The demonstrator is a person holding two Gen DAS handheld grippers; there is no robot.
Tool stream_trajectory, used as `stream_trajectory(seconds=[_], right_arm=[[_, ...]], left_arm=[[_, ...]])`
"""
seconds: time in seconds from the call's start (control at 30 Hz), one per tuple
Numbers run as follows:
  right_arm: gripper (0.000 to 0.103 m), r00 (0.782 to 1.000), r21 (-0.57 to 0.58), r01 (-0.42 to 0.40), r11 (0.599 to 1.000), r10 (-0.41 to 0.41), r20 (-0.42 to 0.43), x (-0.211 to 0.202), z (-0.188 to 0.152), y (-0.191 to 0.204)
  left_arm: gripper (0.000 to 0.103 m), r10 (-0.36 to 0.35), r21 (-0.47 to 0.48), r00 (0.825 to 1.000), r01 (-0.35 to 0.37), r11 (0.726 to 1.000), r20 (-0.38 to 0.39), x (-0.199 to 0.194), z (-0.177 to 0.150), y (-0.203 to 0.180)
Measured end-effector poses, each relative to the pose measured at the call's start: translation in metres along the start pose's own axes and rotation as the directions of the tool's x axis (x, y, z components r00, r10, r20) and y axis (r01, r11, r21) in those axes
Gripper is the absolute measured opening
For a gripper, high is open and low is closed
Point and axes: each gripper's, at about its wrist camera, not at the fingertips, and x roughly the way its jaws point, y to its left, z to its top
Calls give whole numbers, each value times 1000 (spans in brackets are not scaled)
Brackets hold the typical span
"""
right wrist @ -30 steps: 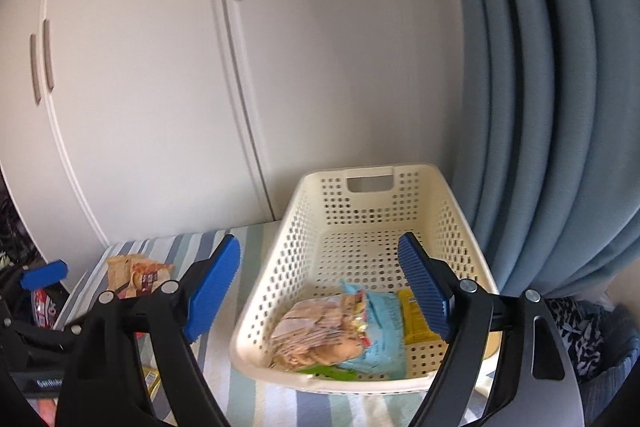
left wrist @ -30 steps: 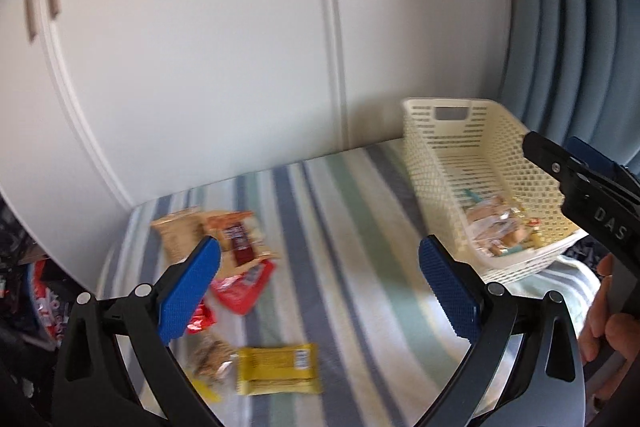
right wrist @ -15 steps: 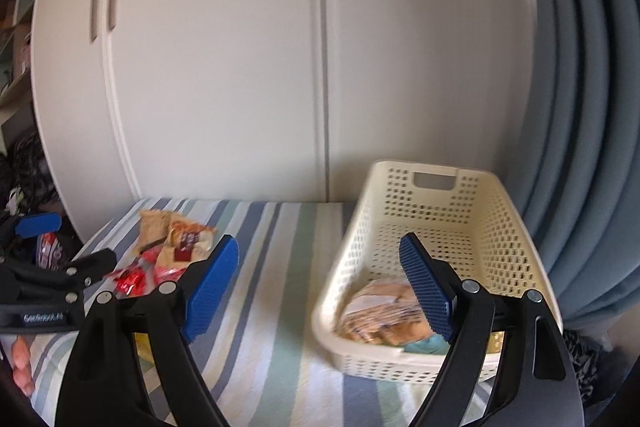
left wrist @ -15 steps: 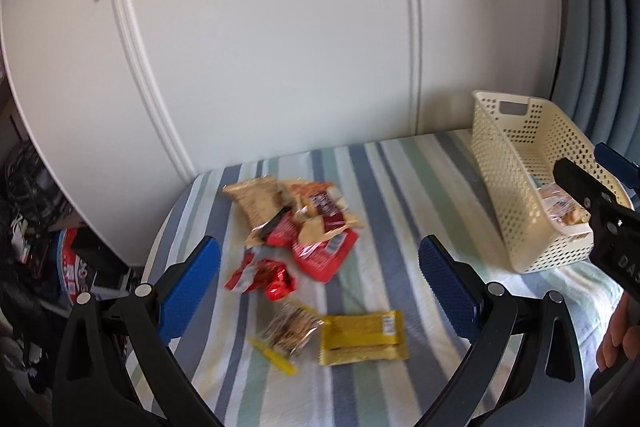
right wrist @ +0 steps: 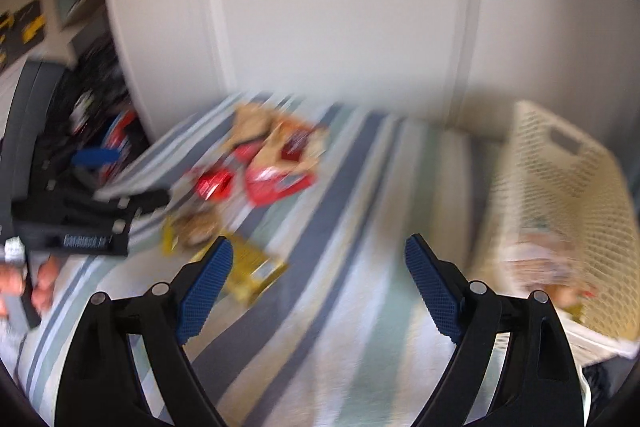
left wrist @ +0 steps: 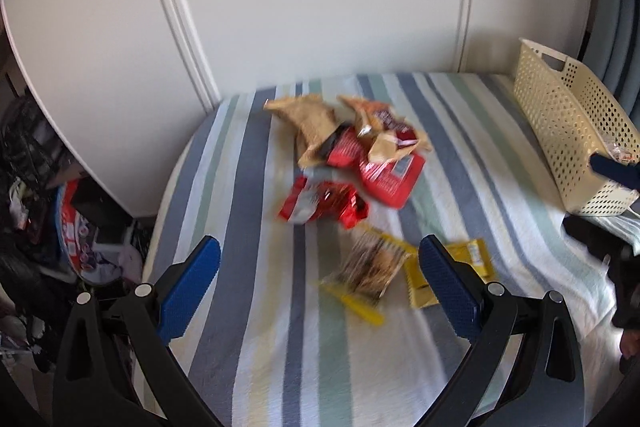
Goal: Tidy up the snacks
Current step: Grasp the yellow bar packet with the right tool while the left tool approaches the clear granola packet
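Yellow snack bar [left wrist: 448,273] flat on striped cloth [left wrist: 256,211], long axis crosswise; both hand-held grippers [left wrist: 320,277] [right wrist: 319,285] agape.

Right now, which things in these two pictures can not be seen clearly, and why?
- Basket contents: right wrist view is motion-blurred; in the left wrist view the basket wall hides them.
- Snack pile labels: overlapping and blurred, unreadable in both views.
- Yellow packet: partly behind the left claw finger.
- Right claw: open, holding nothing.
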Motion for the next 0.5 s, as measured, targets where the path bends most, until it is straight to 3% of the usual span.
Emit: stream_trajectory(seconds=[0.2,0.4,0.5], right_arm=[[87,977,-152,-151,977,124,-175,38,2,28],[87,935,-226,-236,945,157,-318,71,2,38],[87,924,-274,-249,929,143,-355,81,1,48]], left_arm=[[101,-11,-26,1000,11,1000,-19,6,-8,15],[101,-6,-4,1000,6,1000,-17,8,-8,20],[101,0,-14,1000,0,1000,-19,9,-8,21]])
